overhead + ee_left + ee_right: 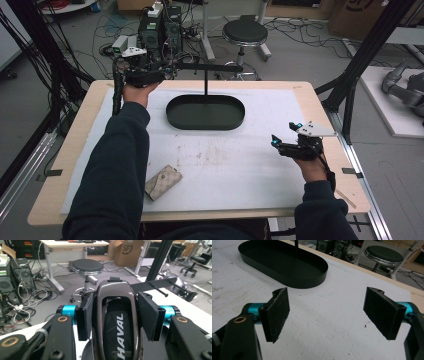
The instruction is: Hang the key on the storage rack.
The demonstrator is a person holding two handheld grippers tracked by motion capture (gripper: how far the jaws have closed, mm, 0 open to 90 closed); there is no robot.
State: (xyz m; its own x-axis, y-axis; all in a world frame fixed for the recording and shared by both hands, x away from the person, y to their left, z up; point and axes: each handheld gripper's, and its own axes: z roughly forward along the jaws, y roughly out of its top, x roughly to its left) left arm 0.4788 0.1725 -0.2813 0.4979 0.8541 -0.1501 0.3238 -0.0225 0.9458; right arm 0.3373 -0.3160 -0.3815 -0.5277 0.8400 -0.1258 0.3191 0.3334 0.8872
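a patterned wallet (163,182) is seen lying flat near the front edge of the bench (320,107), well apart from both hands. the right tongs (327,315) are held wide open over the white mat (225,160), nothing between them. farther back, the left tongs (117,315) are clamped on a glossy dark car key (116,322), raised beside the hook stand (206,75) rising from the black oval tray (205,121).

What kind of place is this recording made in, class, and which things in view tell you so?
Probably a robotics lab or workshop: loose cables across the floor, computer towers behind the table, and cardboard boxes beside a work stool.
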